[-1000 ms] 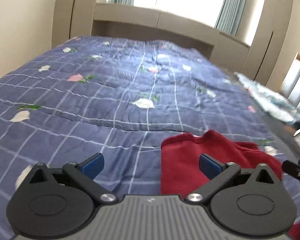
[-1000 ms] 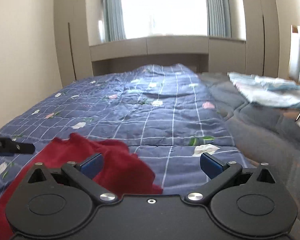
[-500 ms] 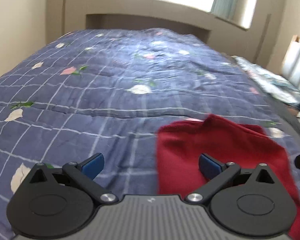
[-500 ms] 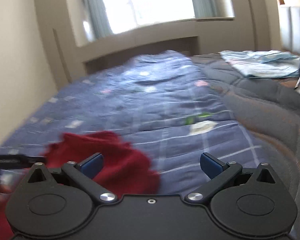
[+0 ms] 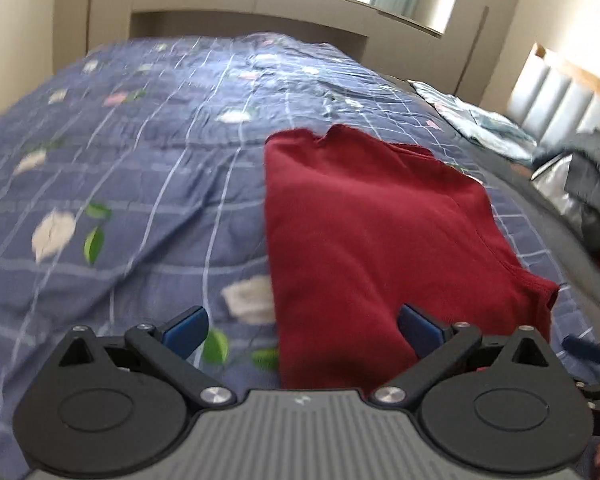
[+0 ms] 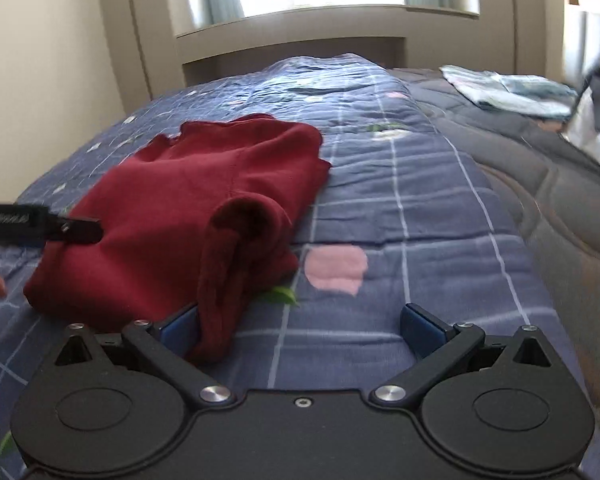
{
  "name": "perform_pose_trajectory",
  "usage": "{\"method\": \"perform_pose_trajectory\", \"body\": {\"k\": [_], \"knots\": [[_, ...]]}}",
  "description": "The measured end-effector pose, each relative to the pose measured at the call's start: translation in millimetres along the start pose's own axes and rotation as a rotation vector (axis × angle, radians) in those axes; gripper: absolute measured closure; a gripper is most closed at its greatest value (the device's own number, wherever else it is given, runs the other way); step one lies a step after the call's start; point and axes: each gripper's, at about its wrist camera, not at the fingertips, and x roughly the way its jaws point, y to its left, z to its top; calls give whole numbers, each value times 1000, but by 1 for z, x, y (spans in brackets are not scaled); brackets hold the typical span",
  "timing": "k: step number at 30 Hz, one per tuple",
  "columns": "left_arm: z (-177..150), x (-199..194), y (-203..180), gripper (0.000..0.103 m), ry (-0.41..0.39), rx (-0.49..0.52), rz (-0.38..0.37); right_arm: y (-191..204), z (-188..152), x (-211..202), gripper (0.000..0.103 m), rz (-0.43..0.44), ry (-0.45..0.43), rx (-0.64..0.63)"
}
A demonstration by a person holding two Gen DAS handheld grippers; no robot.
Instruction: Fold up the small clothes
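A dark red garment lies partly folded on the blue flowered quilt. My left gripper is open and empty just above its near left edge; the right fingertip hangs over the red cloth. In the right wrist view the garment lies left of centre, with a rolled sleeve at its near right. My right gripper is open and empty, its left fingertip right beside the sleeve end. The left gripper's finger shows at the left edge.
A grey blanket covers the bed's right side. Folded light blue clothes lie at the far right. A dark jacket is at the right edge. Headboard and window stand beyond the bed.
Both grippers have pulled back and tilted down, so more of the red garment shows. The garment now lies flatter and spread. Both stay open.
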Motion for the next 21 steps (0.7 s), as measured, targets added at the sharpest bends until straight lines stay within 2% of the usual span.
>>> {"method": "perform_pose_trajectory", "body": {"k": [4,9,13,17,21], "knots": [[-9,-6,13,1,28,-72,-27,2,-6,-4,1,-10,-16,0],[-21,-14,17,1,28,-68,-27,0,-11,-11,1,-1,-28,5],[-16,-21,18,1,45,-78,-29,-6,-5,-23,1,39,-57,20],[-2,-32,12,0,-2,-44,-14,-12,18,-32,1,88,-142,39],[17,-21,8,0,-36,-32,8,-12,55,-6,0,78,-175,51]]}}
